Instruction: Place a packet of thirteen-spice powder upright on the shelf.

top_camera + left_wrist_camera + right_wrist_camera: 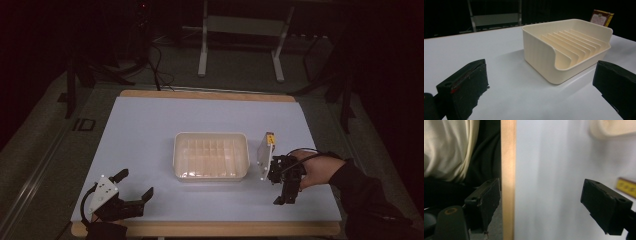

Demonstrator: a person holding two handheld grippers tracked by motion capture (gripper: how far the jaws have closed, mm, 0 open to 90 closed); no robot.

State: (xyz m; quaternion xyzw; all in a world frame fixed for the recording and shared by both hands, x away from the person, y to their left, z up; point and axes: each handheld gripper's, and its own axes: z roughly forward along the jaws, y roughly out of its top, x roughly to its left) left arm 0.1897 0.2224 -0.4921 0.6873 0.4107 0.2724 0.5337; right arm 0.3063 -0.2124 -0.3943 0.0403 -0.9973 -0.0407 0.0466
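Note:
A cream tray (211,172) with ribbed slots sits mid-table; its wall (536,52) and one corner (614,128) show in the gripper views. A small flat box (266,152) with a yellow end stands on edge just right of the tray, and its top (601,18) peeks over the tray's far rim. My right gripper (280,186) hovers beside the box, jaws open and empty (541,195); the box's yellow strip (627,187) lies outside the right jaw. My left gripper (134,184) rests at the front left, open (540,87), facing the tray.
A white mat (150,130) covers the table, with a wooden edge (507,170) at the front. A metal stand (240,45) and cables (155,70) lie on the floor beyond the table. A person's clothing (446,147) is close to the front edge.

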